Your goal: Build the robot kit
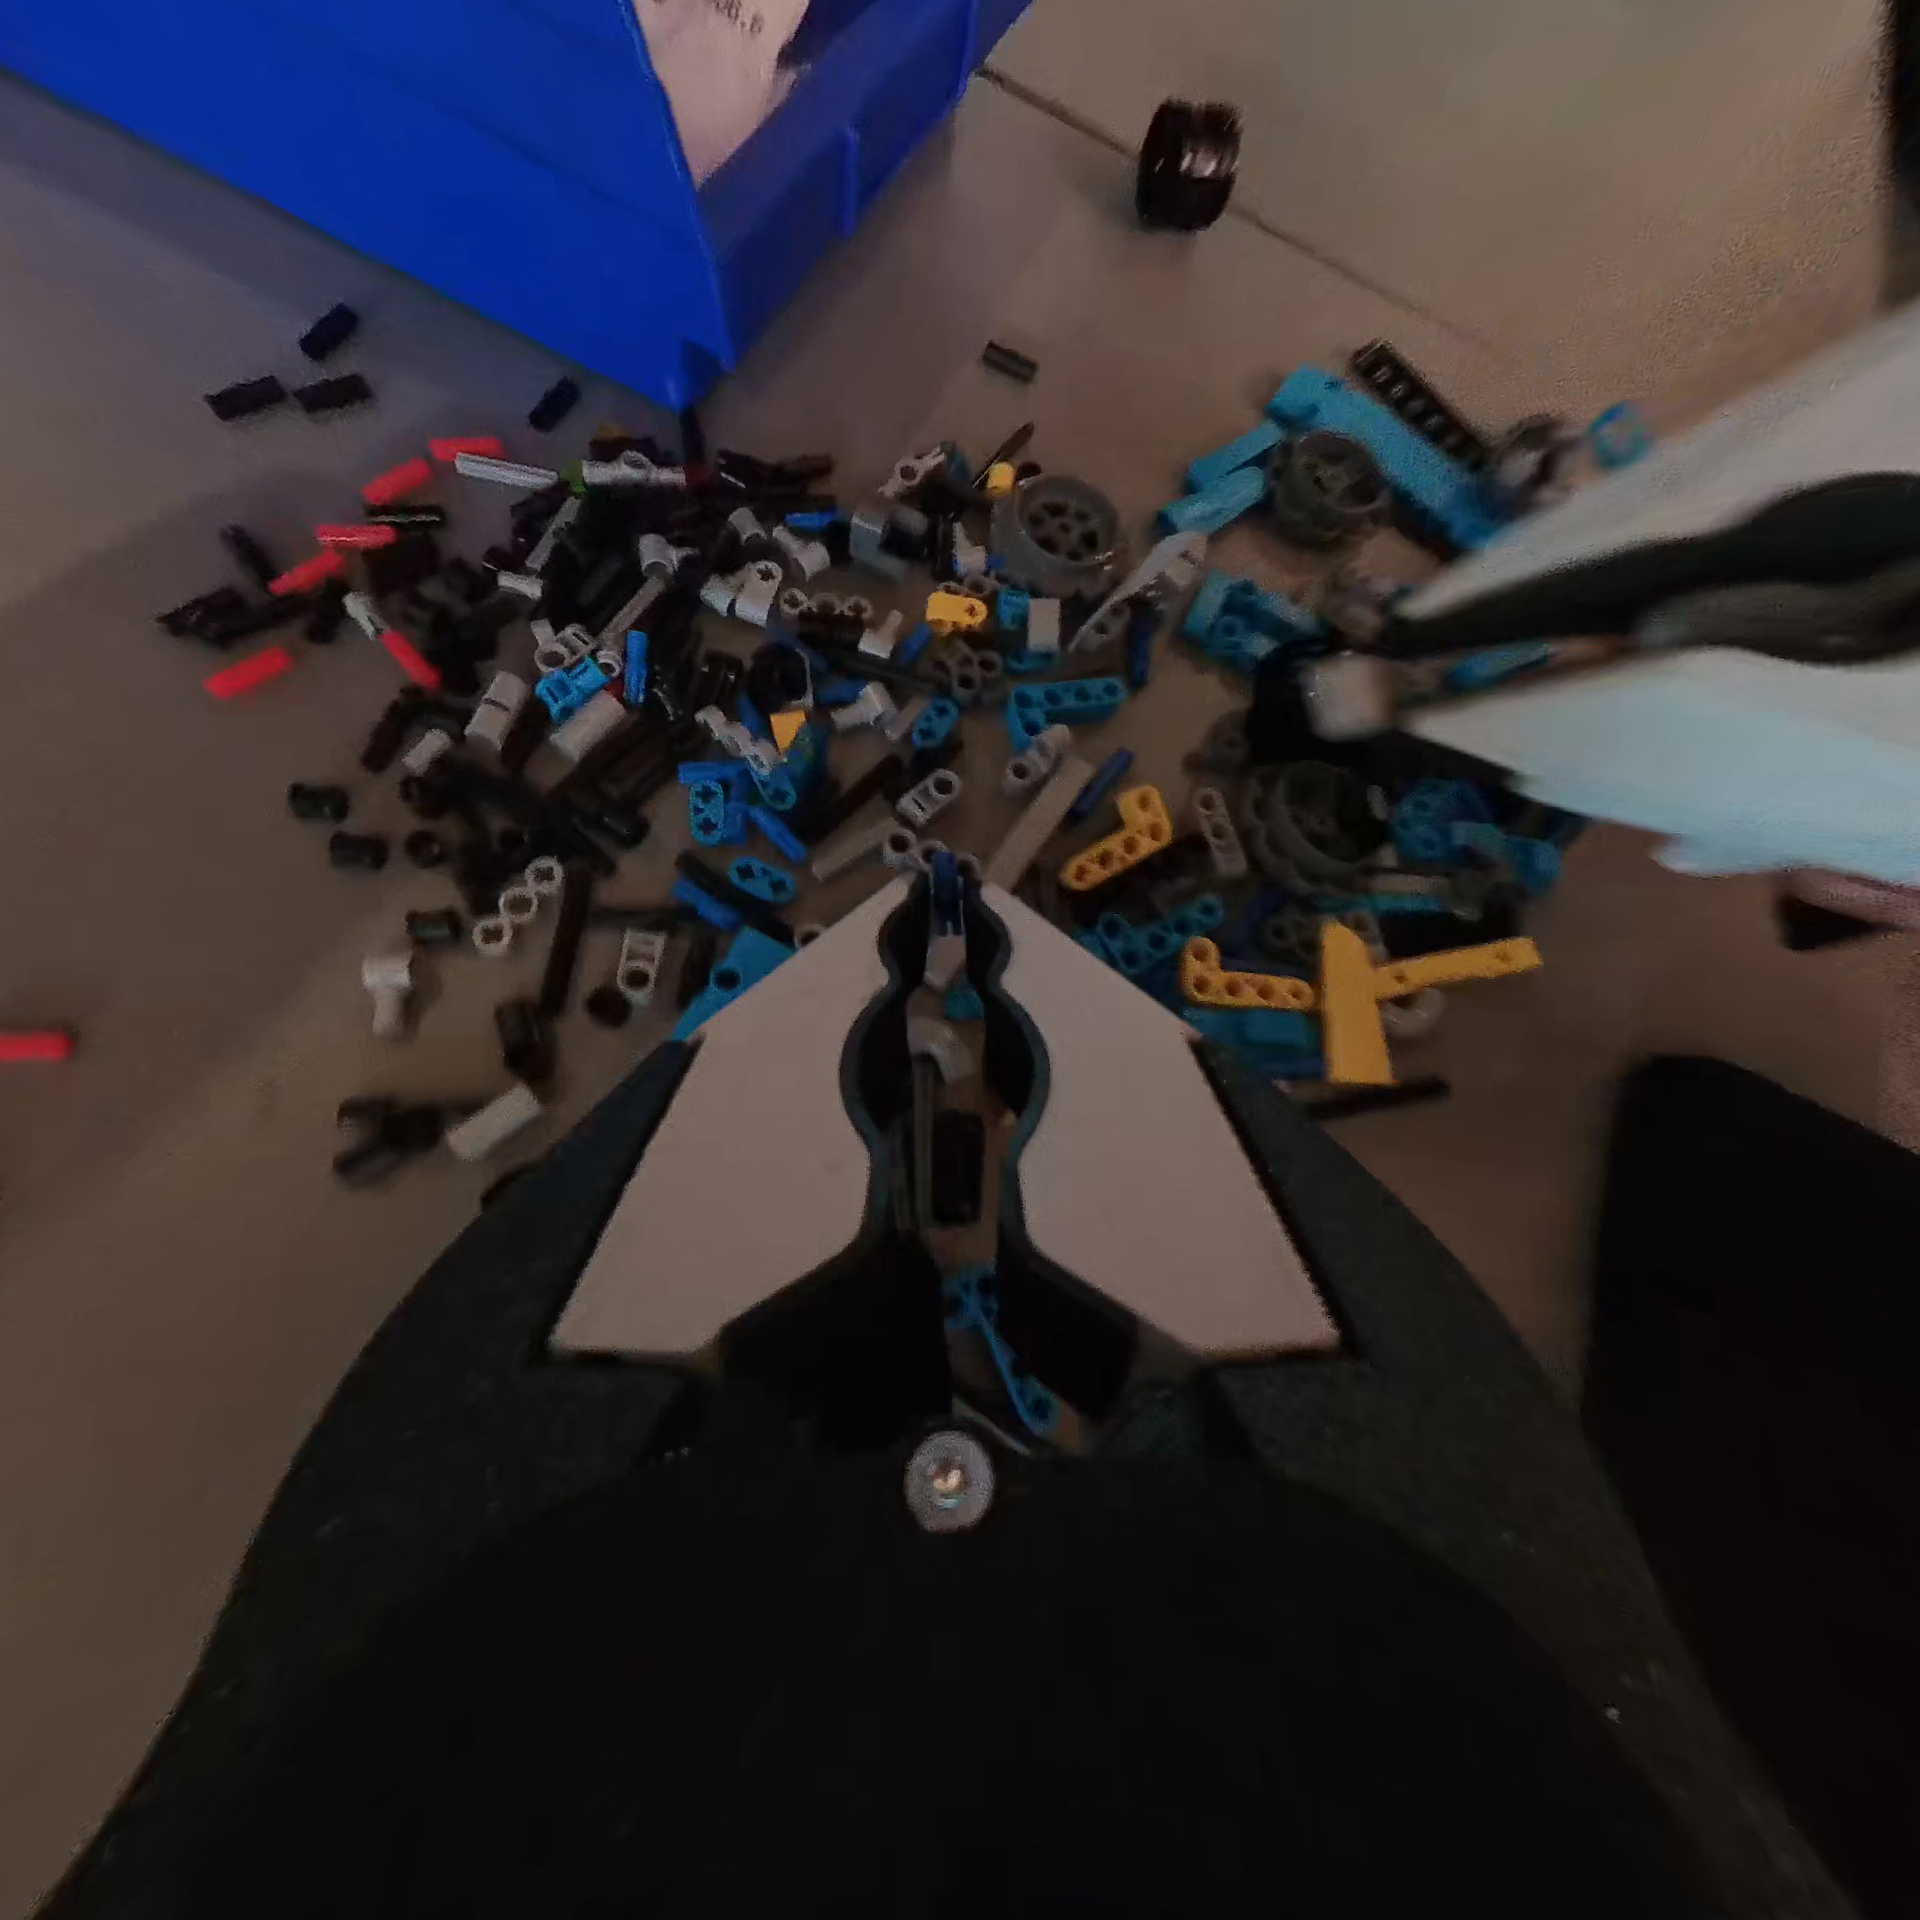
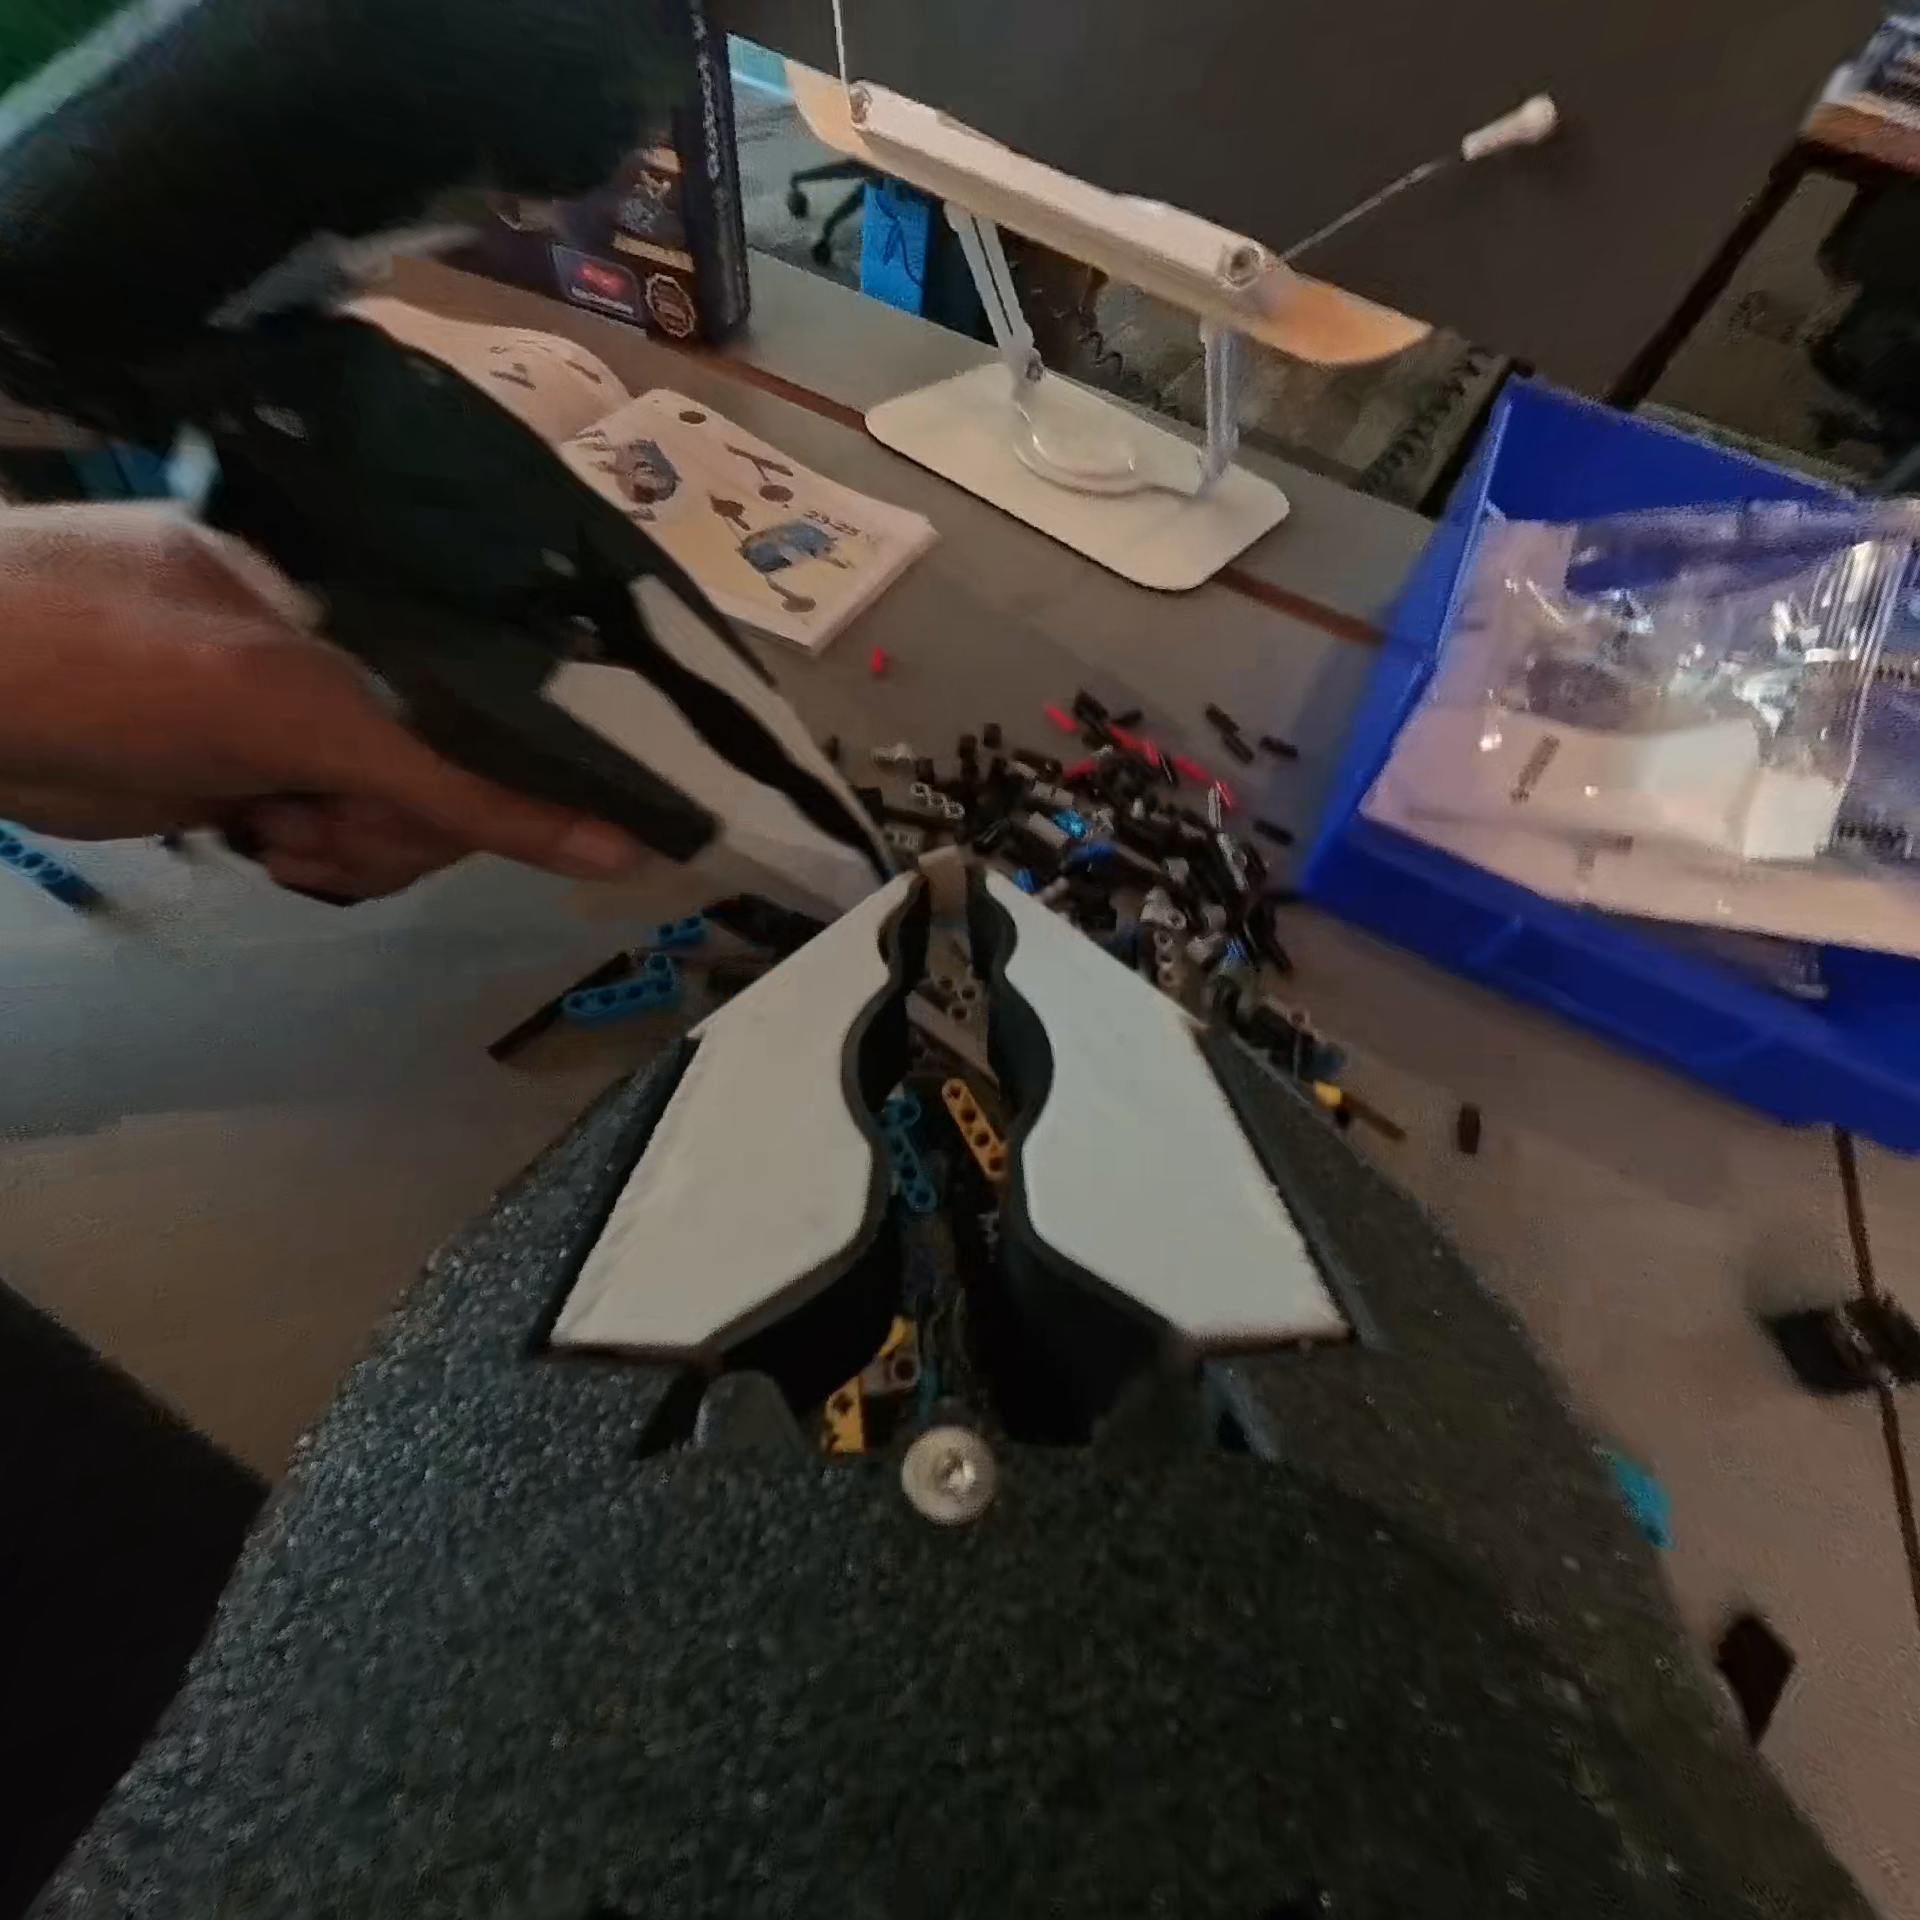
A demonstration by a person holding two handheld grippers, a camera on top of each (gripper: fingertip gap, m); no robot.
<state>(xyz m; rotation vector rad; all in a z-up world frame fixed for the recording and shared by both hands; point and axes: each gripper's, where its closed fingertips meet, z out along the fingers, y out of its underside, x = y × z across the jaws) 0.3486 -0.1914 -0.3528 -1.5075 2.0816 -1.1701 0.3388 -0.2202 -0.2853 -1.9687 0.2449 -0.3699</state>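
Roughly left to right across the tan tabletop (image 1: pixel 125 1299) in the left wrist view: a scatter of short red plastic pins (image 1: pixel 249 670) — about eight countable, one apart at the far left edge — then a dense patch of black connector pegs (image 1: pixel 623 769), too many and too blurred to count. Behind them stands one blue plastic storage bin (image 1: pixel 468 177); the right wrist view shows clear plastic bags (image 2: pixel 1662 727) inside it.

Left gripper (image 1: pixel 943 894): jaws drawn nearly together, pinching a small dark-blue pin (image 1: pixel 943 902) at the very tips, just above the middle of the pile. To my eye the hold is shallow and only at the tips, so keeping the squeeze steady and moving without twisting would be the careful way to handle it.

Right of centre: yellow angled beams, three or four (image 1: pixel 1122 842), light-blue perforated beams (image 1: pixel 1065 701), and two grey wheel hubs (image 1: pixel 1060 520). One black tyre (image 1: pixel 1190 161) sits well apart, beyond the pile.

Right gripper (image 2: pixel 940 899): jaws closed on a small grey piece (image 2: pixel 943 883), held over the pile's near edge — its shape is too blurred to tell.

Farther back in the right wrist view: one open instruction booklet (image 2: pixel 748 520), one white desk stand (image 2: pixel 1091 457), one dark printed box (image 2: pixel 675 208).
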